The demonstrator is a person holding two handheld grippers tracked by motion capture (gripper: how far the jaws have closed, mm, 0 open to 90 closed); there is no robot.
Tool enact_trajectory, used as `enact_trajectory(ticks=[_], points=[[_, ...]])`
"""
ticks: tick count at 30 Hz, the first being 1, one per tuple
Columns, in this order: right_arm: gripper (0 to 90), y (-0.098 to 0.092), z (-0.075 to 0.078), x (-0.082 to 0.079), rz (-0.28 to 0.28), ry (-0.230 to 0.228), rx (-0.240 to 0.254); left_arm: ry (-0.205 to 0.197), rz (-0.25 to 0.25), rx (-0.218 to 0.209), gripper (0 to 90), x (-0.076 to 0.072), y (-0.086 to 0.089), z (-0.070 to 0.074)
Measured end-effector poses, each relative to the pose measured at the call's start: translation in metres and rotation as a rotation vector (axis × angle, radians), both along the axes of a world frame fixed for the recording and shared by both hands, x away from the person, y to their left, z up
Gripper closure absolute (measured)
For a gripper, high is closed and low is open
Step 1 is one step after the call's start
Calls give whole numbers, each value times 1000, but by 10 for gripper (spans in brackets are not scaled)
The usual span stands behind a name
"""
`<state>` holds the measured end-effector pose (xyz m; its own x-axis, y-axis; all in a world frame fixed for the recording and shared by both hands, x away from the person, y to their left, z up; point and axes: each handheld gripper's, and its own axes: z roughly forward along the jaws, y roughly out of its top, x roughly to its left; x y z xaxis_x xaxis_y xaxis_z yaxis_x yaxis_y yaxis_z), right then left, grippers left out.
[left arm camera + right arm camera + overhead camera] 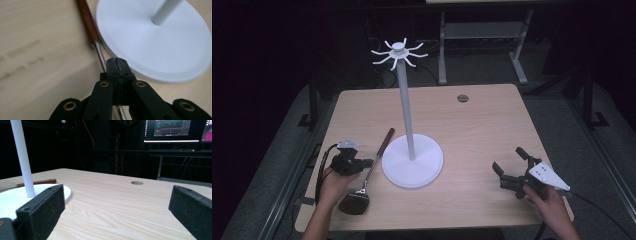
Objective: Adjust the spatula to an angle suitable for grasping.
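Ladle (367, 175), steel shaft, wooden grip, clamped in left gripper (117, 65) jaws.

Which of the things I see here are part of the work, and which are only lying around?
Likely part of the work:
- ladle, its metal shaft gripped by the closed left tongs
- white hook stand, beside the ladle
- right tongs, open and holding nothing

Only around:
- round hole in the wooden table
- monitors behind the table

Light wooden desk (472, 125) with a round hole (462, 98) near its far edge; on it stand a white stand's round base (413, 161) and, just left, a ladle (367, 175)
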<state>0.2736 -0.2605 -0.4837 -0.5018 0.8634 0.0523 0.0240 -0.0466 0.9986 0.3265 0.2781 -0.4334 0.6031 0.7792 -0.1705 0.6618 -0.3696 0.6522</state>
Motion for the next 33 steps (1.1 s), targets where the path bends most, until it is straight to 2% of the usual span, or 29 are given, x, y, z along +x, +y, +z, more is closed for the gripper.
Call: enact_trajectory(ticks=[5, 7, 8, 12, 23, 27, 33], points=[[1, 0, 0, 0, -1, 0, 0, 31, -21, 9, 897, -18, -6, -8], [0, 0, 0, 0, -2, 0, -1, 51, -36, 45, 897, -17, -7, -11], [0, 0, 0, 0, -2, 1, -1, 49, -25, 38, 897, -16, -8, -13], [0, 0, 0, 0, -2, 1, -2, 68, -34, 60, 897, -13, -6, -16], [0, 0, 0, 0, -2, -1, -2, 58, -34, 105, 897, -11, -3, -16], [0, 0, 0, 0, -2, 0, -1, 55, -17, 113, 897, -10, 2, -16], [0, 0, 0, 0, -2, 0, 0, 49, 8, 153, 897, -8, 9, -17]])
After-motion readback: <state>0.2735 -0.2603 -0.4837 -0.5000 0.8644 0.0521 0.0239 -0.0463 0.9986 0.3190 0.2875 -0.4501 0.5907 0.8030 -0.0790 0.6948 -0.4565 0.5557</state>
